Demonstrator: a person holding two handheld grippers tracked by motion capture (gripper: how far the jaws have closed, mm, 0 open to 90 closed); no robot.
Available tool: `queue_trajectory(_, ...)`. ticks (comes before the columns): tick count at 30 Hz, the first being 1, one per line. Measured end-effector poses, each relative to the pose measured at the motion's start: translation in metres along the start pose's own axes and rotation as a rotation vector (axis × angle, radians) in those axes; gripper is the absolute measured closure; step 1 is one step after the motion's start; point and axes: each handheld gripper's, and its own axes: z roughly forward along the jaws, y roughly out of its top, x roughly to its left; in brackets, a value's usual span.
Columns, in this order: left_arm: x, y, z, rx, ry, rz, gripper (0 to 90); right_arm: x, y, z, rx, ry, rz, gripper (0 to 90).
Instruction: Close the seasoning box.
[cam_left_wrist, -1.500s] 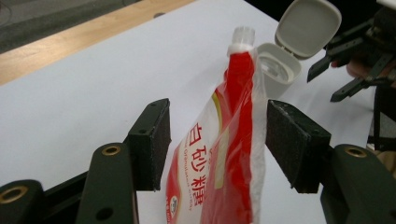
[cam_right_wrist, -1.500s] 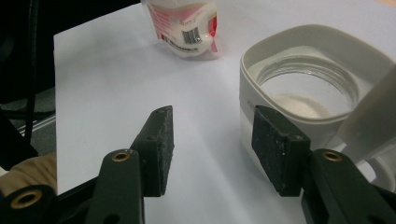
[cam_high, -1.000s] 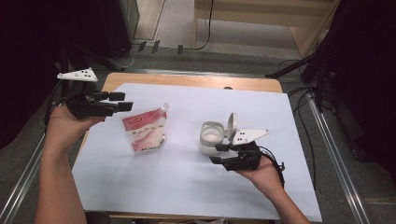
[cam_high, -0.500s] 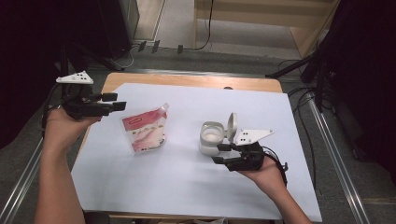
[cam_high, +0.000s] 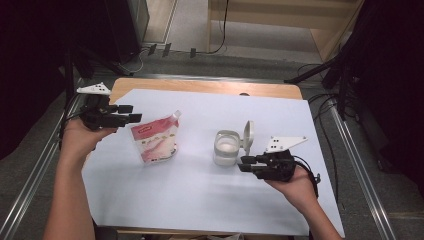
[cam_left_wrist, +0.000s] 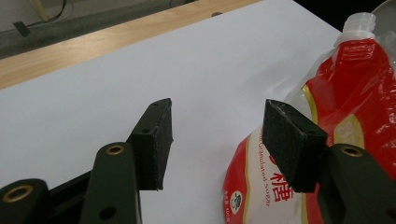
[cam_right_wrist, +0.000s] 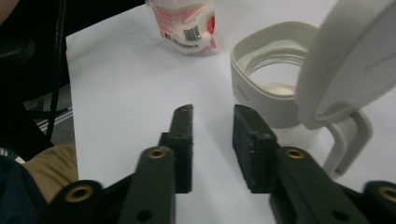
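A red and white spouted sugar pouch (cam_high: 154, 141) lies on the white sheet left of centre. My left gripper (cam_high: 133, 114) hovers just left of its top, jaws open; in the left gripper view (cam_left_wrist: 217, 135) the pouch (cam_left_wrist: 359, 102) lies beside and past the right pad (cam_left_wrist: 289, 140), with nothing between the pads. A clear jar (cam_high: 226, 148) with its flip lid (cam_high: 247, 136) up stands right of centre. My right gripper (cam_high: 243, 164) sits low at the jar's near right. Its jaws (cam_right_wrist: 212, 135) have just been closing and keep a narrow gap with nothing in it, left of the jar (cam_right_wrist: 268, 93).
A white paper sheet (cam_high: 200, 200) covers the wooden table (cam_high: 210, 87). Metal rails (cam_high: 357, 165) run along both sides. Cables and dark equipment (cam_high: 125, 25) lie on the floor beyond the far edge.
My left gripper has sunk and come closer to the pouch's top. The right gripper's jaws have narrowed, and the hand has shifted slightly.
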Motion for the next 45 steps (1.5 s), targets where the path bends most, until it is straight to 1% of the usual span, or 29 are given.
queue_trajectory(1, 0.001, -0.001, 0.001, 0.006, -0.004, -0.008, 44.1, -0.001, 0.000, -0.002, -0.007, -0.004, -0.002, 75.8)
queue_trajectory(2, 0.001, -0.001, 0.002, 0.015, -0.008, -0.007, 44.3, -0.002, 0.000, -0.004, -0.010, 0.005, -0.003, 77.7)
queue_trajectory(3, 0.001, -0.002, 0.003, 0.013, -0.004, -0.009, 44.5, -0.003, 0.000, -0.006, -0.010, -0.002, -0.002, 80.9)
queue_trajectory(4, 0.001, -0.002, 0.003, 0.013, -0.004, -0.009, 44.5, -0.004, 0.000, -0.007, -0.011, 0.007, 0.005, 82.2)
queue_trajectory(6, 0.002, -0.001, 0.002, 0.016, -0.006, -0.009, 44.5, -0.004, 0.000, -0.011, -0.004, 0.000, -0.001, 86.3)
queue_trajectory(8, 0.001, -0.001, 0.002, 0.003, -0.006, -0.002, 44.5, -0.006, 0.000, -0.015, 0.001, -0.011, 0.000, 89.8)
queue_trajectory(13, 0.001, -0.002, 0.004, 0.005, -0.007, -0.007, 44.4, -0.013, 0.000, -0.024, -0.007, -0.039, 0.010, 90.0)
queue_trajectory(15, 0.002, -0.003, 0.005, 0.008, -0.011, -0.005, 44.3, -0.016, 0.000, -0.027, -0.007, -0.051, 0.021, 90.0)
queue_trajectory(16, 0.002, -0.003, 0.006, 0.016, -0.008, -0.003, 44.3, -0.020, -0.001, -0.030, -0.014, -0.064, 0.034, 90.0)
queue_trajectory(18, 0.002, -0.003, 0.006, 0.014, -0.001, -0.001, 44.3, -0.022, -0.001, -0.031, -0.018, -0.068, 0.038, 90.0)
queue_trajectory(19, 0.003, -0.004, 0.007, 0.016, 0.002, -0.004, 44.2, -0.026, -0.002, -0.032, -0.028, -0.082, 0.052, 90.0)
queue_trajectory(20, 0.003, -0.004, 0.007, 0.016, 0.002, -0.004, 44.3, -0.026, -0.002, -0.032, -0.028, -0.082, 0.052, 90.0)
queue_trajectory(21, 0.003, -0.006, 0.008, 0.010, -0.004, -0.017, 44.3, -0.027, -0.002, -0.032, -0.030, -0.087, 0.054, 90.0)
queue_trajectory(22, 0.004, -0.007, 0.008, 0.012, -0.001, -0.008, 44.2, -0.029, -0.001, -0.032, -0.037, -0.096, 0.064, 90.0)
queue_trajectory(23, 0.005, -0.009, 0.010, 0.019, -0.006, -0.015, 44.2, -0.031, 0.001, -0.031, -0.043, -0.105, 0.071, 90.0)
queue_trajectory(25, 0.006, -0.010, 0.011, 0.026, -0.001, -0.015, 44.2, -0.034, 0.003, -0.030, -0.042, -0.115, 0.072, 90.0)
queue_trajectory(26, 0.006, -0.009, 0.011, 0.029, -0.007, -0.014, 44.2, -0.035, 0.004, -0.029, -0.043, -0.118, 0.075, 90.0)
queue_trajectory(29, 0.005, -0.009, 0.012, 0.017, -0.006, -0.012, 44.1, -0.039, 0.008, -0.027, -0.032, -0.126, 0.091, 90.0)
queue_trajectory(30, 0.005, -0.009, 0.011, 0.019, -0.016, -0.006, 44.1, -0.039, 0.008, -0.027, -0.032, -0.126, 0.091, 90.0)
queue_trajectory(32, 0.005, -0.009, 0.012, 0.014, -0.017, -0.006, 44.1, -0.043, 0.010, -0.024, -0.035, -0.124, 0.094, 90.0)
queue_trajectory(34, 0.004, -0.011, 0.013, 0.003, -0.019, 0.004, 44.2, -0.046, 0.013, -0.021, -0.038, -0.110, 0.087, 90.0)
queue_trajectory(35, 0.005, -0.011, 0.014, 0.005, -0.024, 0.010, 44.2, -0.047, 0.013, -0.021, -0.033, -0.107, 0.083, 90.0)
queue_trajectory(36, 0.005, -0.011, 0.015, 0.013, -0.024, 0.003, 44.2, -0.049, 0.014, -0.020, -0.031, -0.108, 0.071, 90.0)
queue_trajectory(38, 0.005, -0.011, 0.015, 0.016, -0.027, 0.008, 44.2, -0.051, 0.015, -0.019, -0.029, -0.102, 0.061, 90.0)
queue_trajectory(39, 0.004, -0.011, 0.016, 0.026, -0.028, 0.012, 44.1, -0.056, 0.016, -0.017, -0.016, -0.093, 0.061, 90.0)
queue_trajectory(40, 0.004, -0.011, 0.016, 0.026, -0.028, 0.012, 44.1, -0.056, 0.016, -0.017, -0.016, -0.093, 0.061, 90.0)
queue_trajectory(41, 0.005, -0.010, 0.016, 0.026, -0.034, 0.024, 44.1, -0.061, 0.018, -0.016, -0.010, -0.085, 0.065, 90.0)
queue_trajectory(44, 0.003, -0.010, 0.017, 0.019, -0.005, 0.019, 44.3, -0.069, 0.020, -0.015, -0.014, -0.087, 0.086, 90.0)
queue_trajectory(45, 0.004, -0.010, 0.017, 0.018, -0.011, 0.021, 44.5, -0.070, 0.021, -0.015, -0.011, -0.088, 0.087, 90.0)
